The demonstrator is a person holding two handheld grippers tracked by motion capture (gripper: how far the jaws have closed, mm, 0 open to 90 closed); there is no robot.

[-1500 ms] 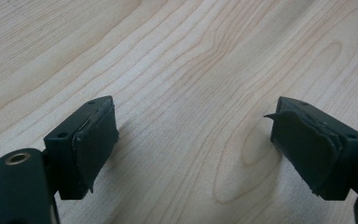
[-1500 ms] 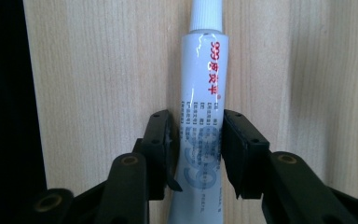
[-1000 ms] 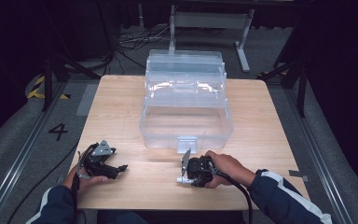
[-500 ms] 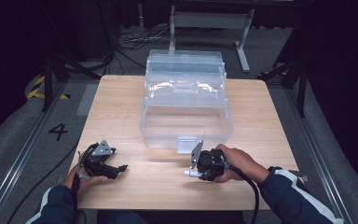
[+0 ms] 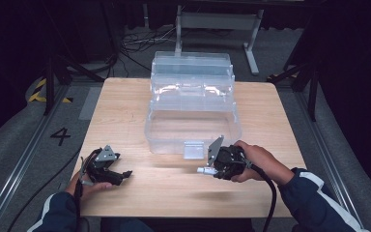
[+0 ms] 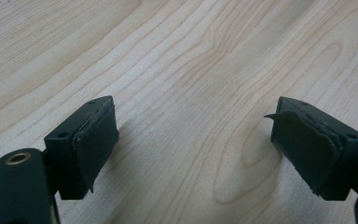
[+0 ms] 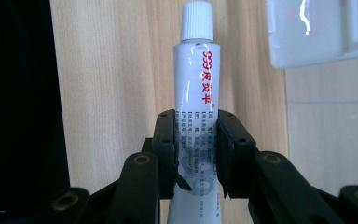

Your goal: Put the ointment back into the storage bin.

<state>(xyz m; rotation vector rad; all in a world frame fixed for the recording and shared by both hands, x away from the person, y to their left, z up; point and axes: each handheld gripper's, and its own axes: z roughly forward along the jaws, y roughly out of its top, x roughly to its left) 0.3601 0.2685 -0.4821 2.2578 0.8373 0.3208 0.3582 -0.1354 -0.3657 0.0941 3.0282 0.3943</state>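
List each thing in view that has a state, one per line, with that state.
Tube: capped, clamped in the right hand-held gripper.
Box: open, lid tipped back, looks empty.
Latch: hanging on the box's front wall.
Left hand-held gripper: open, nothing between its jaws.

We worked at a light wooden table (image 5: 125, 121) with visible grain. A clear plastic box (image 5: 192, 116) with its lid open stood directly on it, at the middle and toward the far edge. The left gripper (image 5: 121, 175) rested at the near left corner, well apart from the box.
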